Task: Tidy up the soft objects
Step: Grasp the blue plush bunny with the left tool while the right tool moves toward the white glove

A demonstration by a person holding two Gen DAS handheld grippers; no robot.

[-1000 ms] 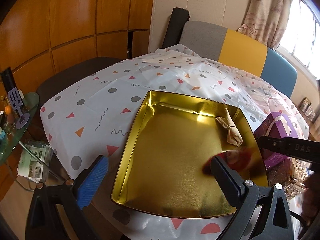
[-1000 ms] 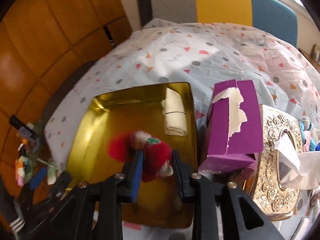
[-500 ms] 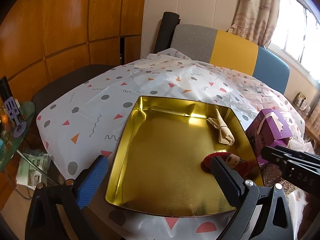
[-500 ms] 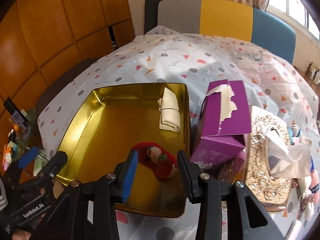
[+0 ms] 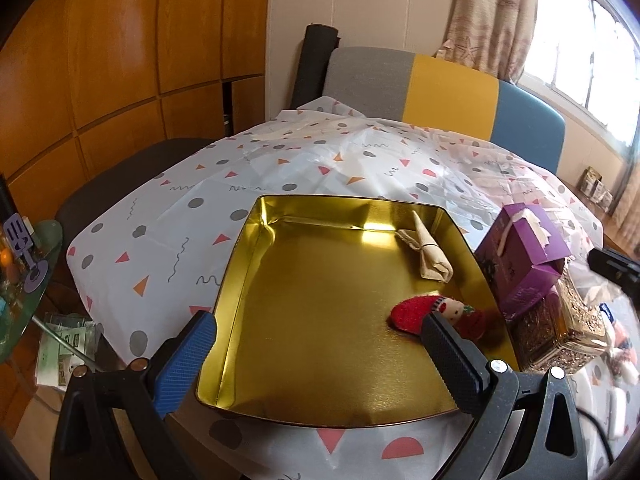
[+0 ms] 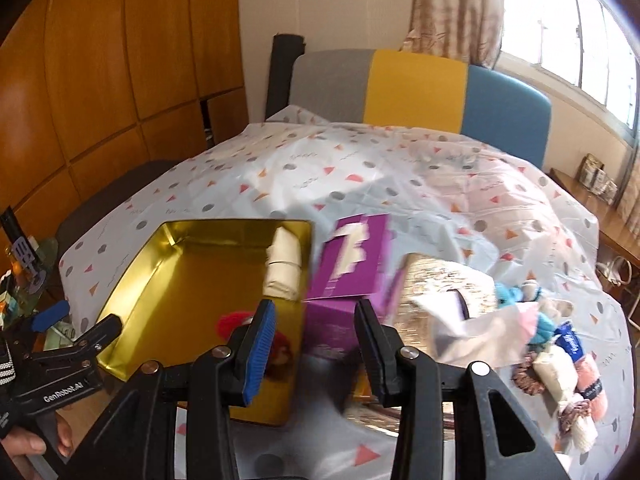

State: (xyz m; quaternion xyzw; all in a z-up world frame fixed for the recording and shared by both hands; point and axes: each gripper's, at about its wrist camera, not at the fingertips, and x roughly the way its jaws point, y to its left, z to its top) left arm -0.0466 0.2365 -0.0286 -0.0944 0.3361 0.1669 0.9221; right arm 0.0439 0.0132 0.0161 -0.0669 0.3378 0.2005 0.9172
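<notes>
A gold metal tray lies on the spotted tablecloth. In it are a red Santa plush at the near right and a rolled beige cloth at the far right. My left gripper is open and empty over the tray's near edge. My right gripper is open and empty, above the tray's right rim and the purple box. A pile of soft items, blue, pink and cream, lies on the table at the right.
A purple tissue box stands right of the tray, on or against an ornate gold tissue holder with white tissue. A grey, yellow and blue chair stands behind the table. A glass side table is at the left.
My right gripper has let go of the red Santa plush, which now lies in the tray, and has opened and pulled back and to the right. My left gripper has drawn back slightly.
</notes>
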